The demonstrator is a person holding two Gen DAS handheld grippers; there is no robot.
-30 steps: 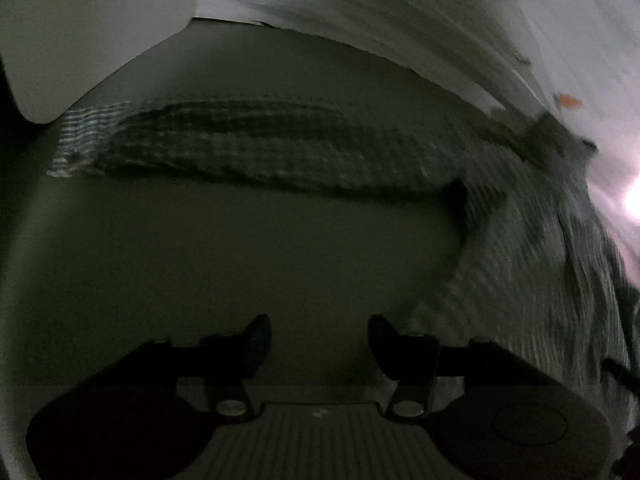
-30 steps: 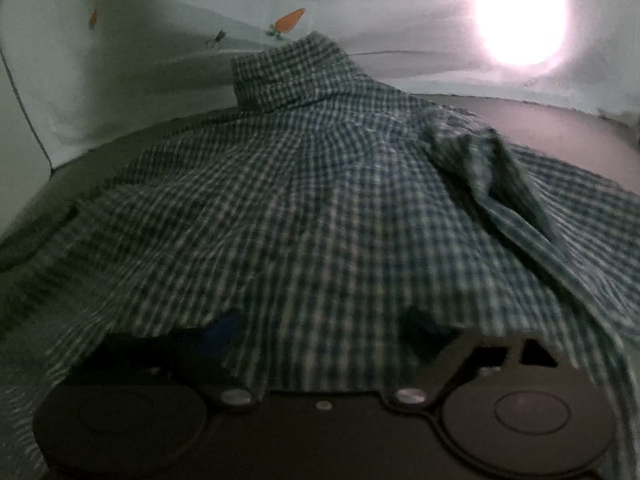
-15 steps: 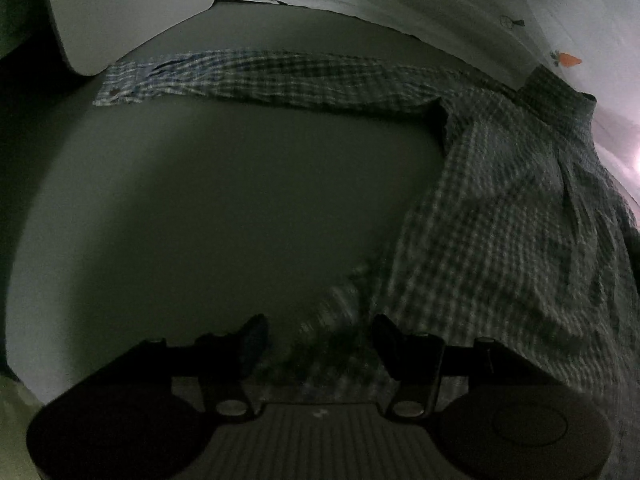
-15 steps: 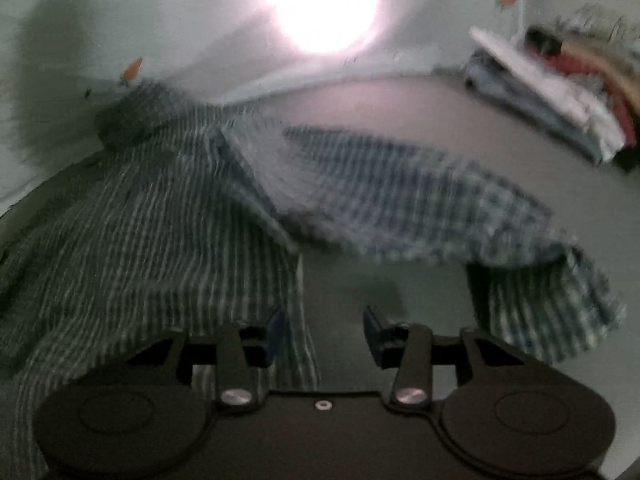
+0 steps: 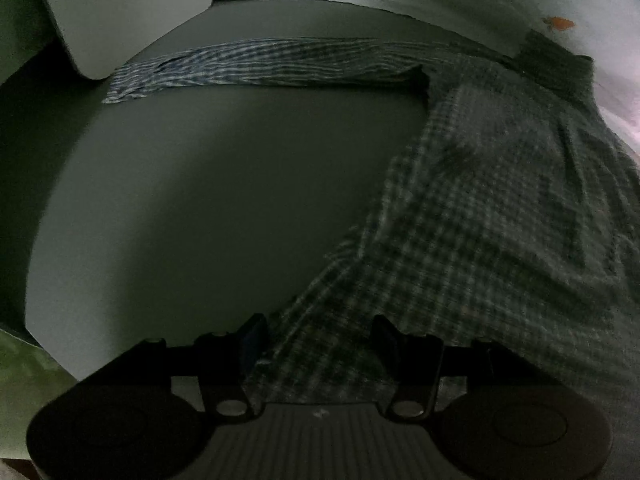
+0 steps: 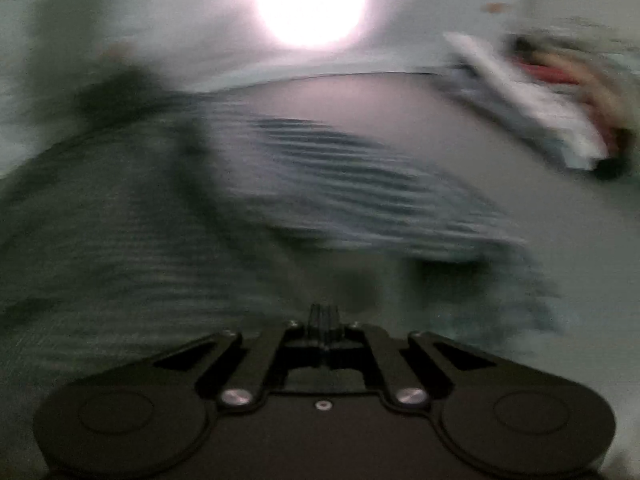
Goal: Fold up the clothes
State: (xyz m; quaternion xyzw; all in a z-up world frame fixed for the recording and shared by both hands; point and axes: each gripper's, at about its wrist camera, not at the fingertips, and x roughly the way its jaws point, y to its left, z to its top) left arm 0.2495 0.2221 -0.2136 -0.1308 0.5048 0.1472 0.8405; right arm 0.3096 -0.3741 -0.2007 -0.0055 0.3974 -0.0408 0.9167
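- The checked shirt (image 5: 500, 208) lies spread on the grey surface (image 5: 224, 200), filling the right half of the left wrist view.
- Its body runs lengthwise from the hem near the camera up to the collar (image 5: 556, 60) at the far edge, so the collar points away toward the pale sheet with a small orange carrot print (image 5: 560, 23).
- 1 sleeve (image 5: 256, 66) stretches out flat to the left, its long axis lying crosswise to the body and running along the far side of the surface; its cuff end sits just beside a white board (image 5: 120, 12) at the upper left.
- The left tongs (image 5: 318, 338) stand released, both fingers apart, with the hem corner of the shirt lying between them; the fingers do not press the cloth.
- The right wrist view is heavily blurred. The shirt (image 6: 120, 216) fills its left side, and the other sleeve (image 6: 352, 192) reaches to the right across the surface (image 6: 520, 160), slanting toward the camera.
- The right tongs (image 6: 324, 318) are clenched, the 2 fingers meeting at the centre; I cannot tell whether any cloth is caught between them.
- A stack of folded clothes (image 6: 552, 108) sits well apart at the far right, and a bright lamp glare (image 6: 308, 0) shines above.
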